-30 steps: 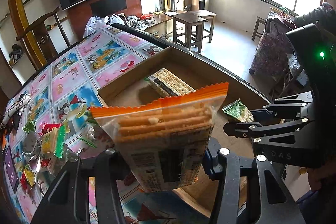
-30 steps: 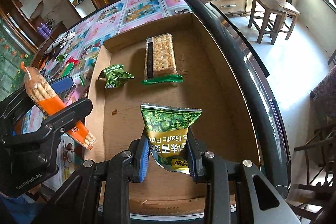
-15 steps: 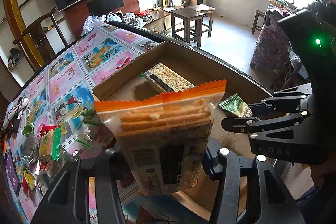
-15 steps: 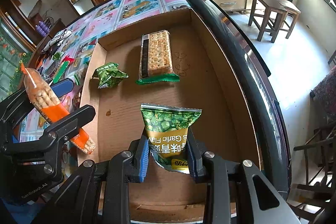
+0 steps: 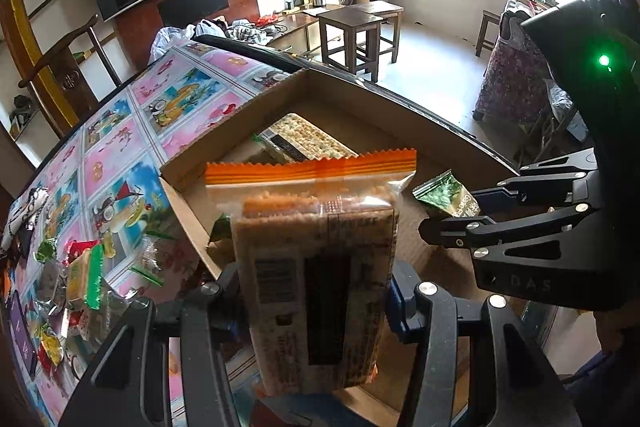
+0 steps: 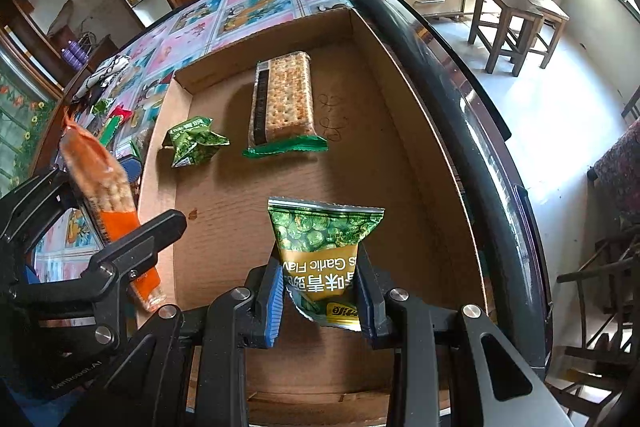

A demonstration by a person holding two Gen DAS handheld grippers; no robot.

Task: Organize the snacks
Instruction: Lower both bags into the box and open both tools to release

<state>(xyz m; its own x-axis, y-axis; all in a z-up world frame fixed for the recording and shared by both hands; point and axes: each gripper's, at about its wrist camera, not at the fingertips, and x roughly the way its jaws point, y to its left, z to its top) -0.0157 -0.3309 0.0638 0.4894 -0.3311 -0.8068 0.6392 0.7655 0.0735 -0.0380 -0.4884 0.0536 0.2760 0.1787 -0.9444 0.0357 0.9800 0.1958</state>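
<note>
My left gripper (image 5: 316, 303) is shut on an orange-topped cracker pack (image 5: 316, 267), held upright over the left wall of the cardboard box (image 5: 188, 211). The pack also shows in the right wrist view (image 6: 100, 187). My right gripper (image 6: 320, 299) is shut on a green garlic pea packet (image 6: 324, 247), above the box floor (image 6: 400, 187). In the box lie a green-ended cracker pack (image 6: 284, 99) and a small green pea packet (image 6: 192, 143). The right gripper with its packet (image 5: 448, 195) shows at the right of the left wrist view.
Several loose snacks (image 5: 76, 279) lie on the patterned tablecloth (image 5: 120, 155) left of the box. The table's dark edge (image 6: 472, 115) runs along the box's right side. Wooden stools (image 5: 360, 27) stand on the floor beyond.
The left gripper has carried the cracker pack closer to the box and tipped it so its back label faces the camera. The right gripper has edged forward over the box.
</note>
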